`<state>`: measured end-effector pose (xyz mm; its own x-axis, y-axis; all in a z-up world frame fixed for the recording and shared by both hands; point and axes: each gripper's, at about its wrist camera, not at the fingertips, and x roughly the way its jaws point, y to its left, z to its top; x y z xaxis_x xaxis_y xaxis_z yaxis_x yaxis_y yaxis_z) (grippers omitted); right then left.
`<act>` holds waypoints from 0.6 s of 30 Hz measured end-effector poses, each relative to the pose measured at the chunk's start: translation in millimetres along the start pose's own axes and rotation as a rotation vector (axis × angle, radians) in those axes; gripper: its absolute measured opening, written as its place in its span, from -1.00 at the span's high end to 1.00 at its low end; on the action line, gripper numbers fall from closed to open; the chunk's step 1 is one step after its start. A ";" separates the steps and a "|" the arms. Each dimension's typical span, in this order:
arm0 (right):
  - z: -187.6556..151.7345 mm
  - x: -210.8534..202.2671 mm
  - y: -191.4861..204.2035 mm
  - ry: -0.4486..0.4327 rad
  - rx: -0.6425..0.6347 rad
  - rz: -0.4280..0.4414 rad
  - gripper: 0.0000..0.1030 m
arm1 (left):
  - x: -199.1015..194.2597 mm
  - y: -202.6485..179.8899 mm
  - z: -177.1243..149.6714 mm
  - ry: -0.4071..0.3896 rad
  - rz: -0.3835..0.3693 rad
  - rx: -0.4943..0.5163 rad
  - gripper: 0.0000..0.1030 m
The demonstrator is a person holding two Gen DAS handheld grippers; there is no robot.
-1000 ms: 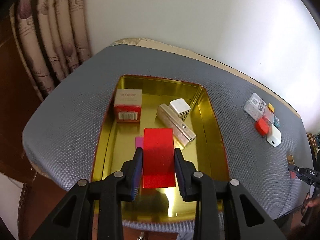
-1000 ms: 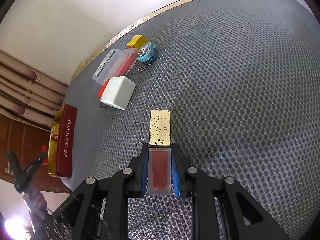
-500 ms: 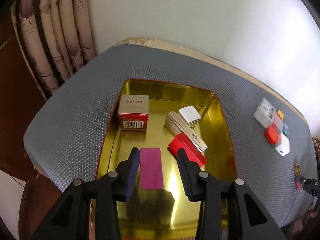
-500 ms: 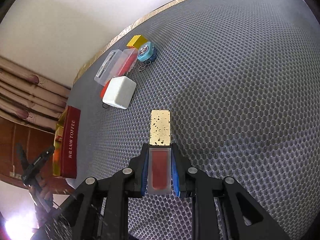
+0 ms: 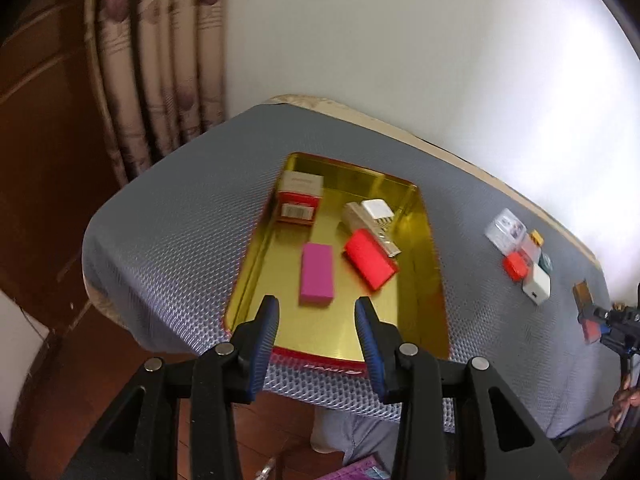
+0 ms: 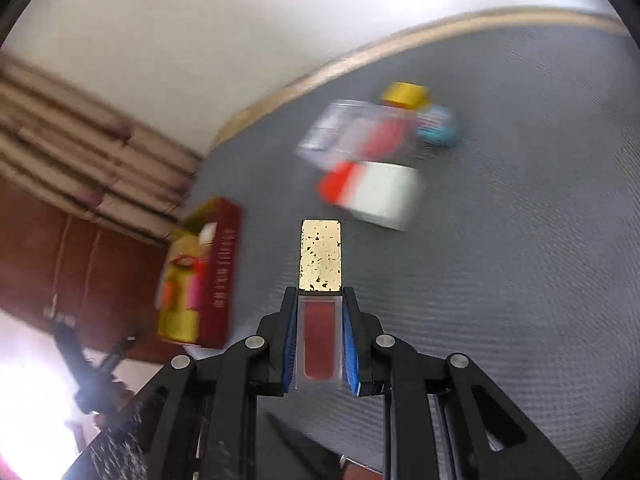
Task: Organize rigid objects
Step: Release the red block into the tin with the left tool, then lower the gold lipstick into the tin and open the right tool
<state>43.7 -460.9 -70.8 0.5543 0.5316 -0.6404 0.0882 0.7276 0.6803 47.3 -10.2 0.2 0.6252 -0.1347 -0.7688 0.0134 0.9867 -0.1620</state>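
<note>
At frame centre, the gold tin (image 5: 416,216) holds a magenta box (image 5: 317,273) and red box (image 5: 370,259). The left gripper (image 5: 316,320) hovers spread and empty at its lower rim. The right gripper (image 6: 320,312) clamps a gold-capped lipstick tube (image 6: 320,304), with blurred small items upper right.

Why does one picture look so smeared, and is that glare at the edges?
Right wrist view: motion blur smears the tin and white box, while the held lipstick stays sharp; glare burns out the lower left. Left wrist view: only slightly soft, the wall bright at right, edges curved by the fisheye lens.

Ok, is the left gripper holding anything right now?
No, the left gripper is open with nothing between its fingers, and the pink box lies free in the gold tray.
</note>
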 end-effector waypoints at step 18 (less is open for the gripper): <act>42.3 227.2 201.6 0.348 -0.246 0.130 0.63 | 29.5 25.1 -5.3 0.083 -0.018 -0.094 0.18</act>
<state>222.5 -211.8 -64.1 0.2322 0.7094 -0.6655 -0.1871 0.7040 0.6851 61.9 10.1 -29.8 0.5588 -0.1635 -0.8130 -0.0514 0.9717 -0.2306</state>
